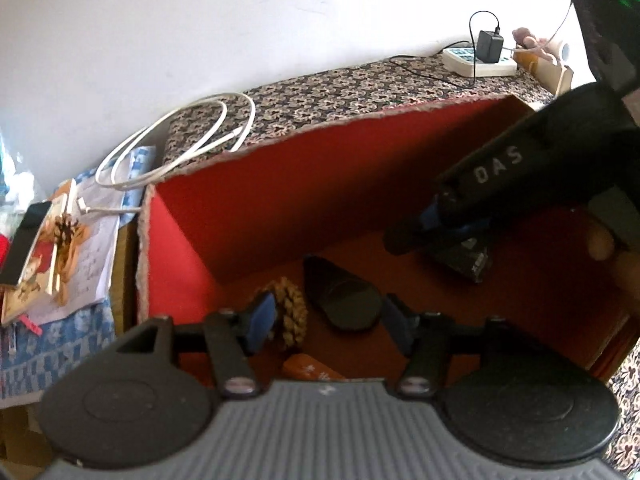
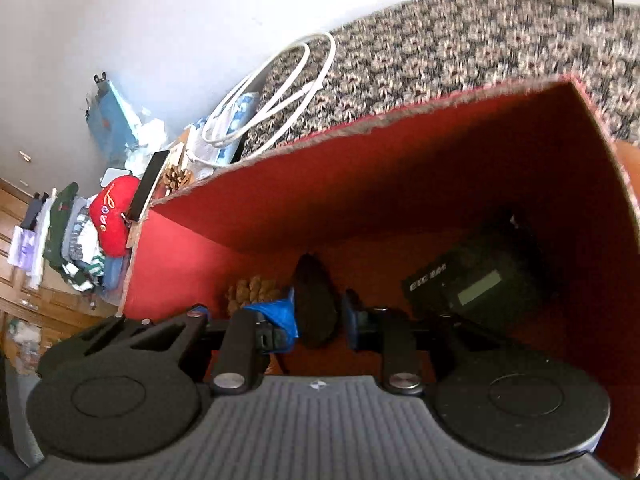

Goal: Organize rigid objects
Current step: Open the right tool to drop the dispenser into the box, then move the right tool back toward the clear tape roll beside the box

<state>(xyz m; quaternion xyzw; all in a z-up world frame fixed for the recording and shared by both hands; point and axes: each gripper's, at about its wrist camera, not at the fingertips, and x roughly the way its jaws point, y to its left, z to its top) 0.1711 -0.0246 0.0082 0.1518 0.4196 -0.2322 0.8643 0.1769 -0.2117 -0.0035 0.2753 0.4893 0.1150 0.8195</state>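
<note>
Left gripper [image 1: 328, 320] gapes over black case [image 1: 340, 296] (pinecone [image 1: 290, 312] beside); right gripper [image 2: 320, 320] barely parted.

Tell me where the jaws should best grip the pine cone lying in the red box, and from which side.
Grip the pine cone across its narrow middle, coming from above: it lies on its side on the floor of the red box, near the left wall, beside the black oval object, so side approaches look crowded.
</note>
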